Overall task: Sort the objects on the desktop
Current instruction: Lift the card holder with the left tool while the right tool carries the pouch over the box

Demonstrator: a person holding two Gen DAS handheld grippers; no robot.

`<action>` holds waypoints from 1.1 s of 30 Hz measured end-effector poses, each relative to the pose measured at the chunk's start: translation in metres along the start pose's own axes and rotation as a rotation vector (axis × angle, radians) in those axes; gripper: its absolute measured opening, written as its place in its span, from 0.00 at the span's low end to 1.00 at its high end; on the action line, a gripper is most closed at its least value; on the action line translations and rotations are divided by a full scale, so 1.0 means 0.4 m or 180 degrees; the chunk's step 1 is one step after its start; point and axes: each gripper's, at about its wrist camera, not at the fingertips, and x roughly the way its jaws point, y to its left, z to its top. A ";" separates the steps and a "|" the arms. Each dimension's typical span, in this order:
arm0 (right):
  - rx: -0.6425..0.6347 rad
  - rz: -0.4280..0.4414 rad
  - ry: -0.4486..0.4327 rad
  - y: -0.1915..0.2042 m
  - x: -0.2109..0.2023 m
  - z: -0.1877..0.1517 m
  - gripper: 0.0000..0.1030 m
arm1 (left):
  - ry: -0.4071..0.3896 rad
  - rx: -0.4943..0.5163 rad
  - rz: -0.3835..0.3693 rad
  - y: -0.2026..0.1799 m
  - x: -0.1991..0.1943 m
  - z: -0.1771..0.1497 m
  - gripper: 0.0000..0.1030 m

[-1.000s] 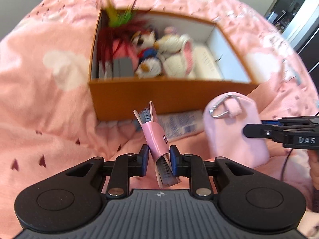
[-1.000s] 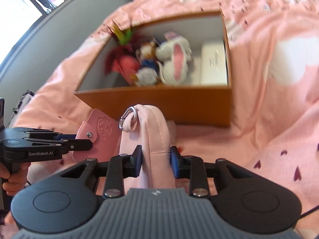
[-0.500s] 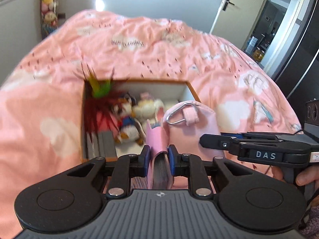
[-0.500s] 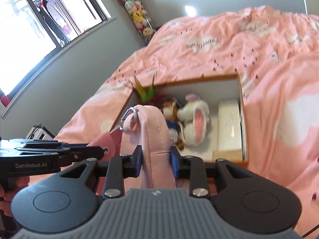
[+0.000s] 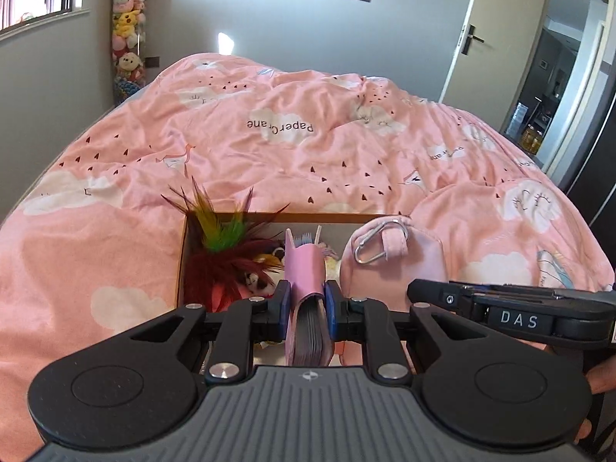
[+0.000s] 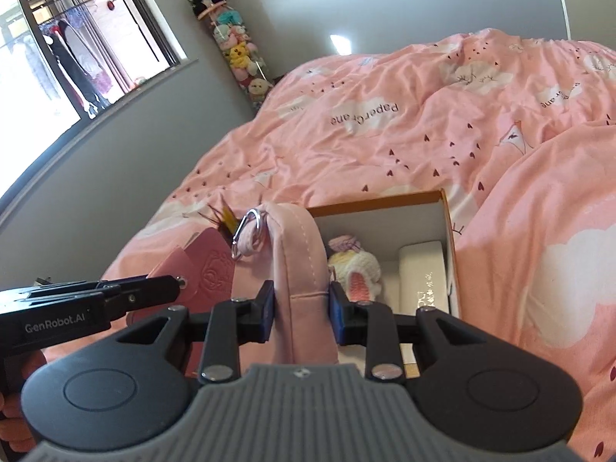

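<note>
My left gripper [image 5: 306,304] is shut on a small pink card holder [image 5: 304,269] stuffed with cards, held upright above the orange box [image 5: 181,254]. My right gripper [image 6: 300,308] is shut on a pink fabric pouch [image 6: 296,254] with a silver carabiner [image 6: 248,231], also held over the box [image 6: 448,231]. The pouch shows in the left wrist view [image 5: 396,265], just right of the card holder. The card holder shows in the right wrist view [image 6: 204,269], left of the pouch. Both items hang side by side above the box opening.
The box holds a feather toy [image 5: 223,238], plush toys [image 6: 354,269] and a white case [image 6: 423,273]. It sits on a bed with a pink duvet [image 5: 308,146]. A tube of plush toys [image 5: 127,38] stands by the grey wall. A door [image 5: 496,38] is at the right.
Both grippers have lifted their items off the duvet in front of the box and carried them up and over it. The views have tilted up toward the room.
</note>
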 end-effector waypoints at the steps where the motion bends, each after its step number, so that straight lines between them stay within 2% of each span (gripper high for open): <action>1: 0.0034 -0.0003 0.0046 -0.007 0.017 -0.001 0.30 | 0.0015 -0.0016 0.0003 0.004 0.013 -0.003 0.20; 7: 0.0162 -0.0004 0.0342 -0.032 0.101 -0.019 0.30 | 0.0179 -0.0094 0.0059 0.021 0.082 -0.030 0.20; 15: 0.0133 -0.0043 0.0558 -0.039 0.163 -0.032 0.30 | 0.0386 -0.0216 0.0038 0.046 0.142 -0.058 0.20; 24: 0.0229 0.0072 0.0858 -0.064 0.230 -0.050 0.30 | 0.0540 -0.0180 0.0026 0.055 0.164 -0.076 0.20; 30: 0.0307 0.0049 0.1007 -0.082 0.264 -0.060 0.30 | 0.0702 -0.0155 -0.0022 0.061 0.176 -0.096 0.21; 33: 0.0305 0.0042 0.1060 -0.083 0.275 -0.066 0.30 | 0.0732 -0.0089 0.0029 0.054 0.175 -0.106 0.21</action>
